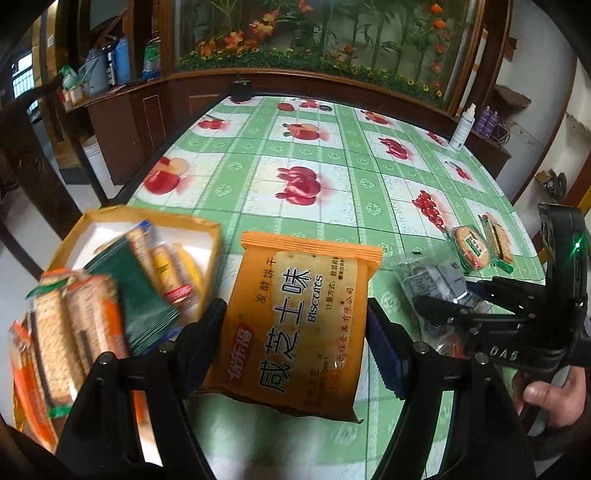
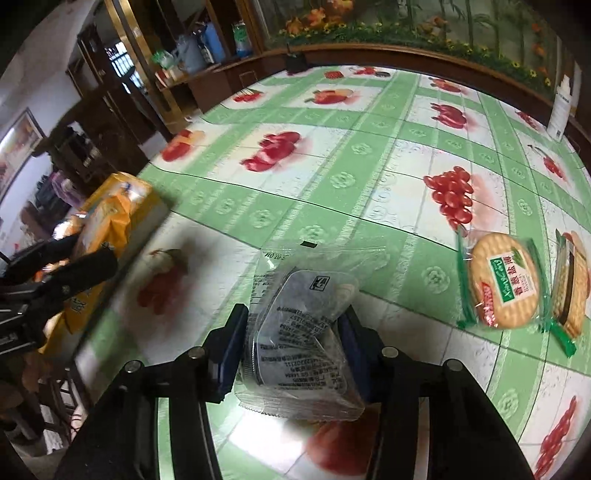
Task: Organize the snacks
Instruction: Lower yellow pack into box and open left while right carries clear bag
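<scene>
Left wrist view shows a big table (image 1: 332, 173) with a green and white cloth that has red fruit pictures on it. Behind the far edge stands a dark wood cabinet (image 1: 122, 122) and a glass case full of plants and orange flowers (image 1: 314, 33). A white spray bottle (image 1: 463, 127) stands near the far right corner. The left gripper (image 1: 295, 332) is clamped on an orange biscuit pack (image 1: 299, 325), just beside a yellow box (image 1: 147, 221) of snacks at the left edge. The right gripper (image 2: 291, 347) squeezes a clear packet (image 2: 299, 332) with a grey tray inside. Two green-wrapped biscuit packs (image 2: 504, 280) lie near the right edge.
</scene>
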Demonstrator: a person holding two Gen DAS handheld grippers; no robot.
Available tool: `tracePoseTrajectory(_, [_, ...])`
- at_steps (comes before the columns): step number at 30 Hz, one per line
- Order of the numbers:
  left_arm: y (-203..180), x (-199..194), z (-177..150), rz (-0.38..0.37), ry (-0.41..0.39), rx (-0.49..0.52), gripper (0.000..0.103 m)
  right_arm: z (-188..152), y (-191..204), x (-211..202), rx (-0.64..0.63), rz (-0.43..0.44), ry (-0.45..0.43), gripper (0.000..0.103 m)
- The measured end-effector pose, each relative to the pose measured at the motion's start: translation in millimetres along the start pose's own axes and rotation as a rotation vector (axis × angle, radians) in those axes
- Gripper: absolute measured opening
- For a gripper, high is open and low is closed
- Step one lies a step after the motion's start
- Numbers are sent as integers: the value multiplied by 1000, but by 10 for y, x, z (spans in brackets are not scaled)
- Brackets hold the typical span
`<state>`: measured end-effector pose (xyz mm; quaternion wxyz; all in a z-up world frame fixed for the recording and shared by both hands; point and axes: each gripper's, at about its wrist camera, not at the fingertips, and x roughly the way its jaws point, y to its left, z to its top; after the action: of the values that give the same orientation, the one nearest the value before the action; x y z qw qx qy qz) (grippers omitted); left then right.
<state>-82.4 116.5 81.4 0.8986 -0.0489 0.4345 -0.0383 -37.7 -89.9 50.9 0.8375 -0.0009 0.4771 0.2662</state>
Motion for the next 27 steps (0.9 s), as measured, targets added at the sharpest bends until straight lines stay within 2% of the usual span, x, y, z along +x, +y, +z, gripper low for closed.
tracePoseTrajectory(4, [235, -264, -126, 29, -29, -16, 75, 32, 199, -96, -14, 89, -26, 49])
tracePoseTrajectory(11, [746, -594, -402, 115, -49, -72, 75, 181, 878, -205, -121, 236, -77, 45])
tracePoseTrajectory(14, [974, -626, -508, 138, -39, -122, 75, 244, 1127, -57, -167, 207, -55, 45])
tracePoseTrajectory(17, [1113, -691, -587, 142, -45, -148, 75, 228, 1145, 69, -160, 187, -11, 47])
tracePoseTrajectory(19, [1153, -713, -619, 150, -50, -146, 75, 182, 1149, 90, -175, 152, 7, 58])
tracePoseTrajectory(20, [1171, -718, -638, 150, -50, -144, 75, 136, 1186, 101, -204, 129, 23, 70])
tracePoseTrajectory(21, [1200, -723, -659, 149, -48, -146, 75, 93, 1222, 121, -233, 112, 39, 78])
tracePoseTrajectory(27, [1300, -655, -810, 147, -5, -155, 75, -119, 1335, 448, -373, -7, 104, 78])
